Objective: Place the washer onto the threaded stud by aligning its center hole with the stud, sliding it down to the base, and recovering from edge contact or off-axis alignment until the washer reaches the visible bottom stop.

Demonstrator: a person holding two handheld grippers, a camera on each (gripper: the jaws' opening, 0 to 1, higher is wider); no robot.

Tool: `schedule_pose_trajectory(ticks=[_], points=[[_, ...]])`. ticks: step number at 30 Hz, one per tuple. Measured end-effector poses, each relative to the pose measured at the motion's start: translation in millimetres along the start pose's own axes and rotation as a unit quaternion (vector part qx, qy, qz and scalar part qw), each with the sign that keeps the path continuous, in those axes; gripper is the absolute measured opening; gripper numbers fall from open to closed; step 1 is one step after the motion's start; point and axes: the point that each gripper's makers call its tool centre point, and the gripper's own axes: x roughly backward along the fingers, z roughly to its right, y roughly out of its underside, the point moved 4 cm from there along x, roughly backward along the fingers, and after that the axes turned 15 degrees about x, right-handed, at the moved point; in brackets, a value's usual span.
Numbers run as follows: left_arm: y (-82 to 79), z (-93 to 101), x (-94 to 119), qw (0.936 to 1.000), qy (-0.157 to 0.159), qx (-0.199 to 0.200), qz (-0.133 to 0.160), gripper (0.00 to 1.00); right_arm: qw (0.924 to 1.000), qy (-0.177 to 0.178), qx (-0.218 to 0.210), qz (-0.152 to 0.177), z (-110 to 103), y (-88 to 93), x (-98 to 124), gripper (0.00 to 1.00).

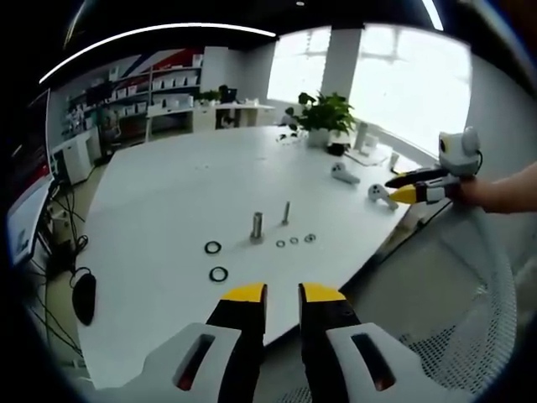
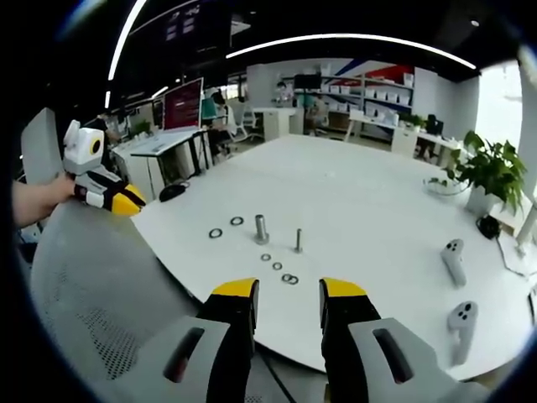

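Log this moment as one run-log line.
phase: pre-grasp | left gripper: open, empty | right gripper: open, empty | washers: loose on table | threaded stud: upright, bare

Bright daylight floods through the windows (image 1: 403,75), which are blown out white. Curved ceiling strip lights (image 2: 336,40) glow overhead. The white bench (image 1: 185,193) shows barely any shadow; edges bend and blur.

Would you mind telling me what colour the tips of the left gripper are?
Yellow tips on black jaws on the left gripper, clearest in the left gripper view.
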Motion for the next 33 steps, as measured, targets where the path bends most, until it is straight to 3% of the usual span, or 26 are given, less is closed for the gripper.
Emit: schedule_pose_trajectory(ticks=[14, 28, 33], points=[[0.8, -2.7, -0.7, 0.9999, -0.006, 0.008, -0.004, 0.13, 1.0, -0.008, 0.001, -0.003, -1.4, 0.6, -1.4, 0.31], [9.1, -6.9, -4.4, 0.9991, -0.019, 0.013, -0.036, 0.13, 0.9999, -0.004, -0.003, 0.012, 0.0, -3.2, 0.0, 0.31], [6.5, -9.7, -3.0, 0.999, -0.027, 0.023, -0.026, 0.13, 0.9998, -0.007, -0.004, 0.02, -1.0, -5.7, 0.7, 0.31]])
